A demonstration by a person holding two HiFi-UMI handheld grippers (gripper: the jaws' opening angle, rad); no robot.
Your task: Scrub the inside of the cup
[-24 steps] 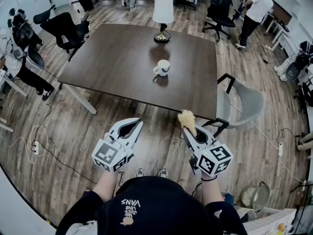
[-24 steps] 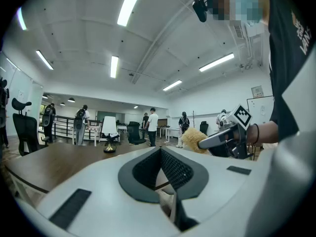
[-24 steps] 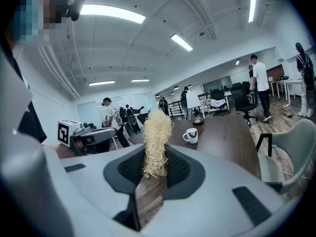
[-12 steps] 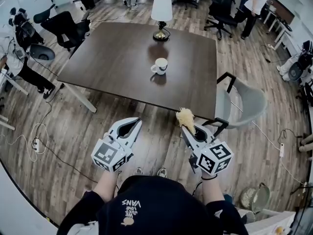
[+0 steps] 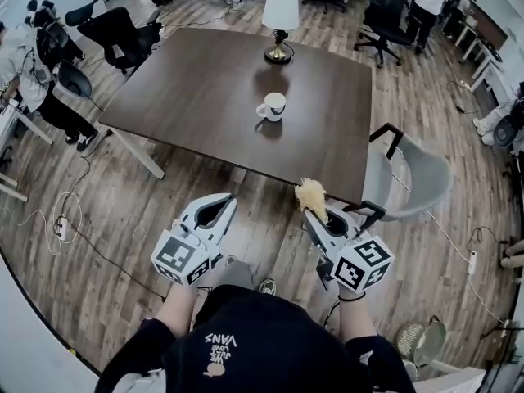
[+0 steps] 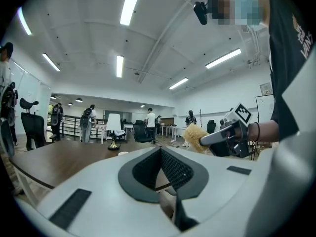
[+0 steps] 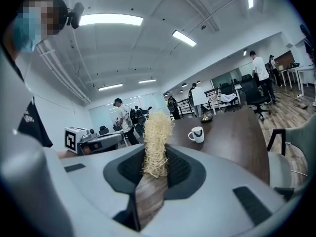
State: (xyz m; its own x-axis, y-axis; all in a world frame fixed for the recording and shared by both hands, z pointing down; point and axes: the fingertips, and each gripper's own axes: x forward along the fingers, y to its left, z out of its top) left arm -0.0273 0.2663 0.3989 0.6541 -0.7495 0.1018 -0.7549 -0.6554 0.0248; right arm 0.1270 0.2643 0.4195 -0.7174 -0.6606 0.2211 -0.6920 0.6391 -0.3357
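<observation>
A white cup (image 5: 273, 106) with a dark mark stands past the middle of the dark brown table (image 5: 196, 113); the right gripper view shows the cup (image 7: 196, 134) too, far off. My right gripper (image 5: 312, 214) is shut on a tuft of pale yellow scrubbing fibre (image 5: 311, 196), which sticks up from between the jaws (image 7: 157, 137). My left gripper (image 5: 227, 201) is shut with nothing in it, its jaws meeting at a point (image 6: 161, 150). Both grippers hang over the wooden floor, short of the table's near edge and well away from the cup.
A white-shaded lamp (image 5: 281, 19) stands at the table's far edge. A grey chair (image 5: 409, 178) sits at the table's near right corner. Black office chairs (image 5: 115, 31) stand at the left, cables (image 5: 57, 228) lie on the floor, and people stand at the back.
The table and cup have slid a little lower and nearer in the head view. Both grippers keep their places in the view, the fibre tuft still gripped.
</observation>
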